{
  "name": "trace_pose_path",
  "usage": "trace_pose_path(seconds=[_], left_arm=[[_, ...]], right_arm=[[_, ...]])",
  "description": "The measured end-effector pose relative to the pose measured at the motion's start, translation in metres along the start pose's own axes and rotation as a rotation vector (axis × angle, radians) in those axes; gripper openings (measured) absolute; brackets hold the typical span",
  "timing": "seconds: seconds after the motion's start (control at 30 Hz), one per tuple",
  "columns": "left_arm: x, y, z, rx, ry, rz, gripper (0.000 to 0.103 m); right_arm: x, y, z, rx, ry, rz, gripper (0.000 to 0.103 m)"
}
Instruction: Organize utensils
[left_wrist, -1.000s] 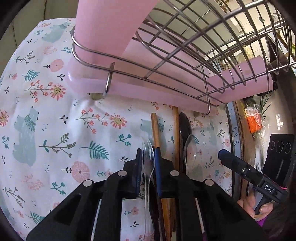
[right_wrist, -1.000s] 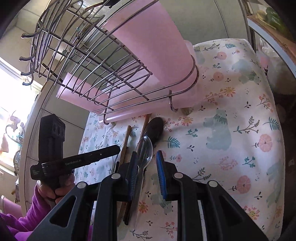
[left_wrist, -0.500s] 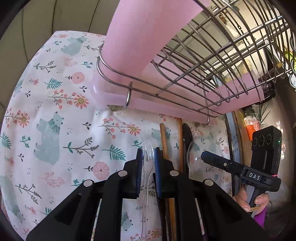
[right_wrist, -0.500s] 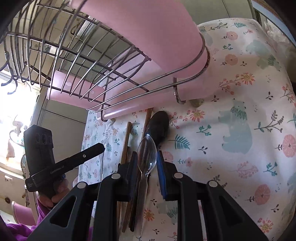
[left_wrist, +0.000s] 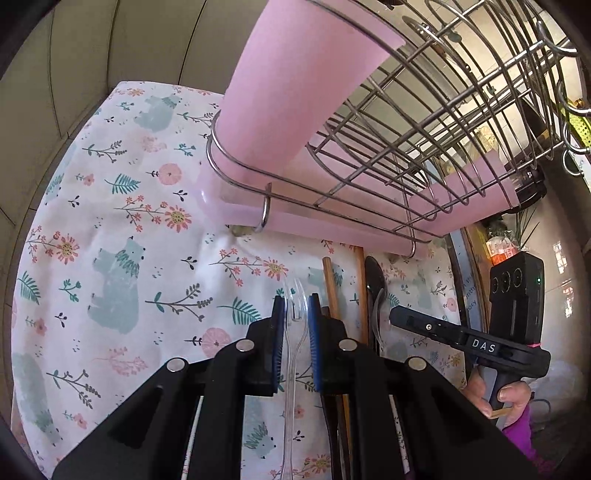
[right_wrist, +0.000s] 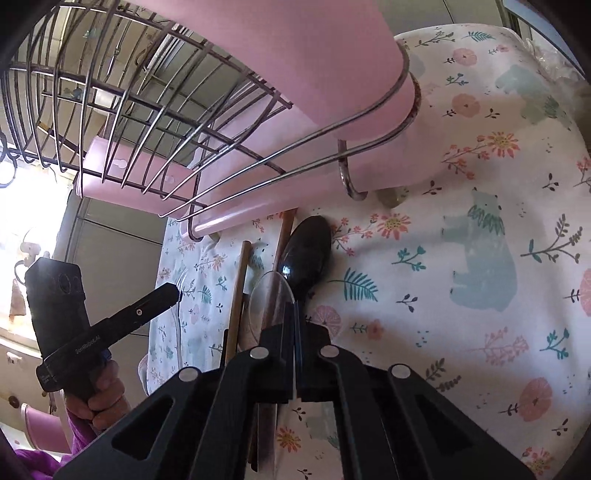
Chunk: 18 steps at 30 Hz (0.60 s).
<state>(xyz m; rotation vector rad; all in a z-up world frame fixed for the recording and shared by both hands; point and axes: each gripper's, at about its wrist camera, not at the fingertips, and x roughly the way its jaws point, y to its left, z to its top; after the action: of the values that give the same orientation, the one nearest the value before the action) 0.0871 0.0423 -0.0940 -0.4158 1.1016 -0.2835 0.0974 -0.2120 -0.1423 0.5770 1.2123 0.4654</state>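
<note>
My left gripper (left_wrist: 295, 306) is shut on a clear plastic fork (left_wrist: 294, 295), tines pointing toward the wire dish rack (left_wrist: 424, 122). My right gripper (right_wrist: 293, 314) is shut on a clear plastic spoon (right_wrist: 269, 295), its bowl sticking out left of the jaws. Below lie wooden chopsticks (left_wrist: 330, 284), also in the right wrist view (right_wrist: 238, 288), and a black spoon (right_wrist: 306, 251), also in the left wrist view (left_wrist: 375, 273), on the floral cloth. A pink utensil holder (left_wrist: 295, 85) stands at the rack's end; it also shows in the right wrist view (right_wrist: 295, 48).
The rack sits on a pink drip tray (left_wrist: 332, 225). The floral bear-print cloth (left_wrist: 110, 258) covers the counter. The right gripper shows in the left wrist view (left_wrist: 461, 339), the left gripper in the right wrist view (right_wrist: 110, 325).
My right gripper has closed on the clear spoon. Both grippers have risen and tilted up toward the rack, each with its clear utensil.
</note>
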Motion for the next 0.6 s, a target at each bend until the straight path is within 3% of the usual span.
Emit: trace_pose_path(seconds=[0.13, 0.27, 0.4, 0.53, 0.6], left_arm=[[-0.002, 0.001, 0.000, -0.007, -0.002, -0.003, 0.012], [-0.002, 0.003, -0.001, -0.009, 0.000, -0.004, 0.012], [-0.002, 0.002, -0.002, -0.007, -0.003, -0.002, 0.012], [-0.001, 0.000, -0.003, -0.006, -0.010, 0.000, 0.012], [-0.004, 0.000, -0.003, -0.004, -0.016, 0.000, 0.012]], right_arm=[[-0.004, -0.005, 0.001, 0.039, -0.005, 0.018, 0.007], [0.002, -0.009, 0.000, 0.070, 0.019, 0.031, 0.021], [0.011, -0.005, -0.002, 0.061, 0.026, 0.021, 0.021], [0.015, 0.000, -0.002, 0.041, 0.018, 0.022, 0.004], [0.013, 0.001, -0.003, 0.021, 0.008, 0.014, 0.003]])
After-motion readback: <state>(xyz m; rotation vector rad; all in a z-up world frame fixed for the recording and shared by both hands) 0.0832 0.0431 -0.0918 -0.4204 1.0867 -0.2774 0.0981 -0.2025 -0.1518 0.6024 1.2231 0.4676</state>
